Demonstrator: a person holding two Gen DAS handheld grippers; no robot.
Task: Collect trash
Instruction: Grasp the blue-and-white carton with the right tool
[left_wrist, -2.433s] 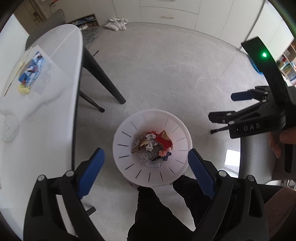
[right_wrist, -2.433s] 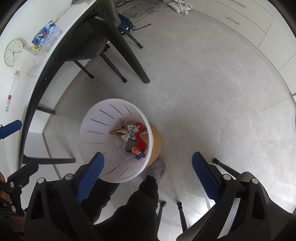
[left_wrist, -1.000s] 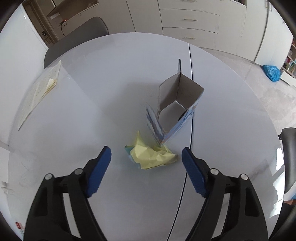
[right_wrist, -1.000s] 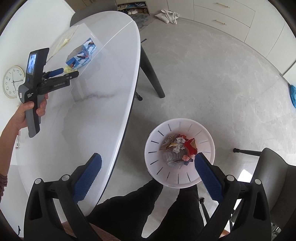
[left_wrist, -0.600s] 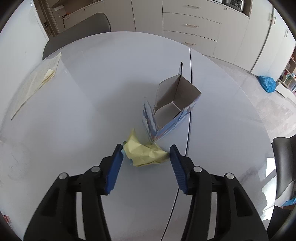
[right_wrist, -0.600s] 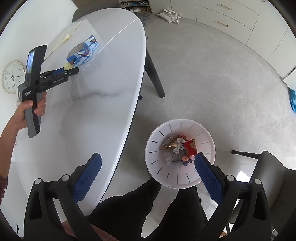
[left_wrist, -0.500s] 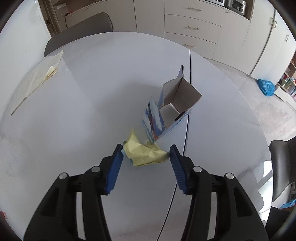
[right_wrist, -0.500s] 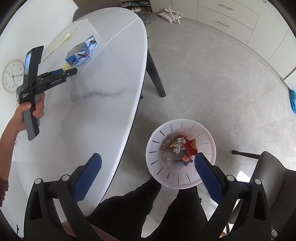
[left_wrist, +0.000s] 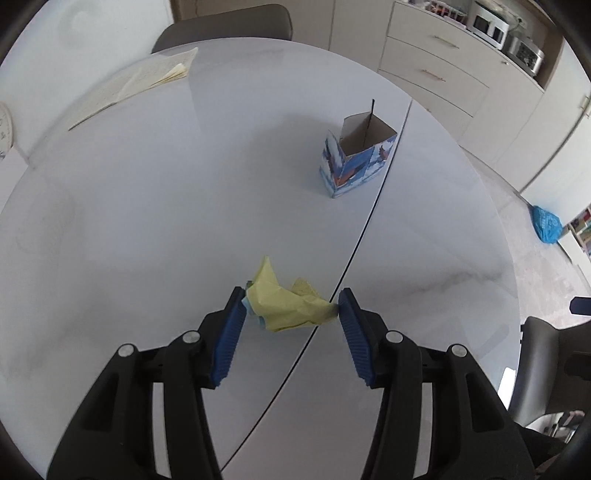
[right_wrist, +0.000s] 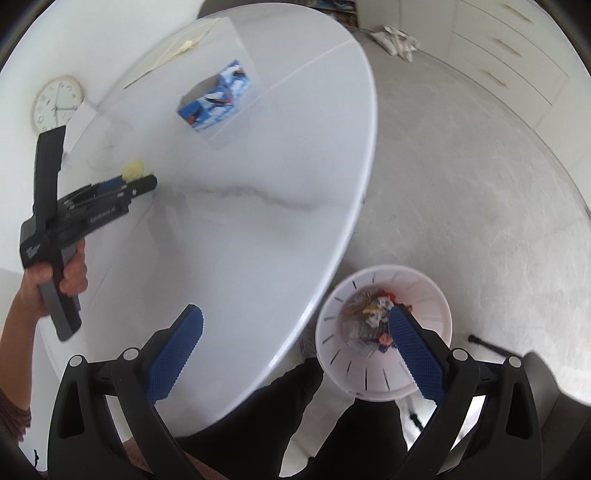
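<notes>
1. Left wrist: our left gripper (left_wrist: 290, 308) has just closed on the yellow crumpled paper (left_wrist: 286, 304), lifting it away from the blue carton (left_wrist: 356, 158) left on the table (left_wrist: 147, 221).
2. Right wrist: our right gripper (right_wrist: 295, 332) hangs wide and empty; the white bin (right_wrist: 384, 332) waits below, so dropping comes next.

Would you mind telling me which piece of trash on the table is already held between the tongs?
The crumpled yellow paper, clamped in the left tongs. The blue printed carton stands open-topped and untouched farther back on the table.
</notes>
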